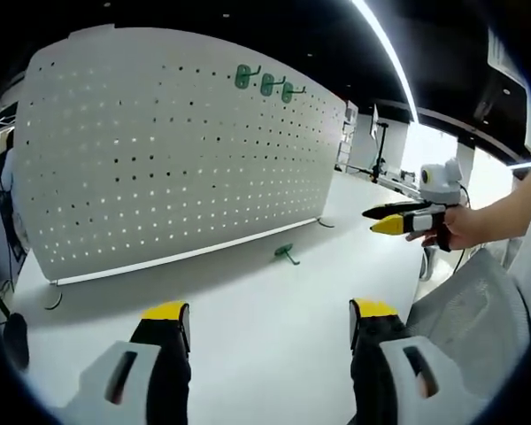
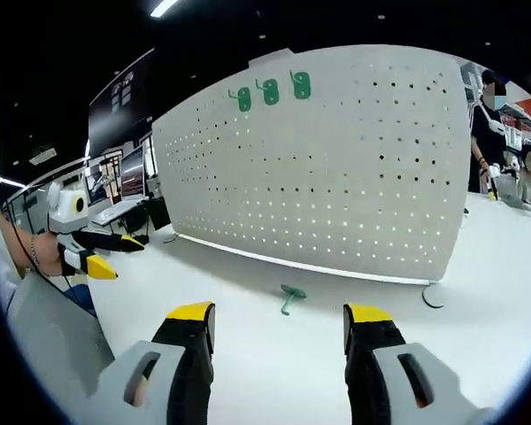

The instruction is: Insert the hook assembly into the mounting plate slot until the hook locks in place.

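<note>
A white pegboard mounting plate stands upright on the white table. Three green hooks hang near its top edge. One loose green hook lies on the table in front of the board's foot. My left gripper is open, low over the table, short of the loose hook, with nothing between its yellow-tipped jaws. My right gripper is open too, with the loose hook just beyond its jaws. The right gripper also shows in the left gripper view, held in a hand; the left gripper shows at the left of the right gripper view.
The pegboard rests on small round feet. A grey chair back stands at the table's right side. Desks with monitors lie beyond the table. A person stands behind the board's far end.
</note>
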The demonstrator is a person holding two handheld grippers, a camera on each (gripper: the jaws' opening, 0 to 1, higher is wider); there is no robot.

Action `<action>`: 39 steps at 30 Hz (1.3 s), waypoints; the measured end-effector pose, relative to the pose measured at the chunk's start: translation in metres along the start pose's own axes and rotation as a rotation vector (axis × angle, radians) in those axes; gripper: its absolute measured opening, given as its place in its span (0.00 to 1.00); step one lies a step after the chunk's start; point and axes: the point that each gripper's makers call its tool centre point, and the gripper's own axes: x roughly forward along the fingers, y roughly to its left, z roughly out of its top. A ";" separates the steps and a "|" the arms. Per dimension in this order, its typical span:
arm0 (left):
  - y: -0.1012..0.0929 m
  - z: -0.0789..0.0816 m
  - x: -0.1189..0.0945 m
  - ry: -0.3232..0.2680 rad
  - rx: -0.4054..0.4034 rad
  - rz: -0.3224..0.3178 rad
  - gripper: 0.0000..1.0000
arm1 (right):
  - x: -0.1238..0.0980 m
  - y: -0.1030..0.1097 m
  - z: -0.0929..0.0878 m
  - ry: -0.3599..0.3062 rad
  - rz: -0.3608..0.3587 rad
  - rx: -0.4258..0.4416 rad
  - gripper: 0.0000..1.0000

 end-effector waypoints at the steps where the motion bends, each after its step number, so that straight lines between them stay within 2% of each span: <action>1: 0.000 -0.001 0.000 0.002 -0.001 0.000 0.75 | -0.001 0.000 -0.001 0.002 0.000 0.001 0.56; 16: 0.002 -0.005 -0.001 0.007 -0.008 0.005 0.75 | -0.005 0.002 -0.023 0.064 0.005 0.035 0.58; 33: 0.003 -0.005 0.001 0.007 -0.011 0.006 0.75 | -0.005 0.002 -0.029 0.089 0.005 0.050 0.58; 39: -0.001 0.001 0.005 0.008 0.012 0.001 0.75 | -0.005 0.002 -0.029 0.088 0.005 0.054 0.58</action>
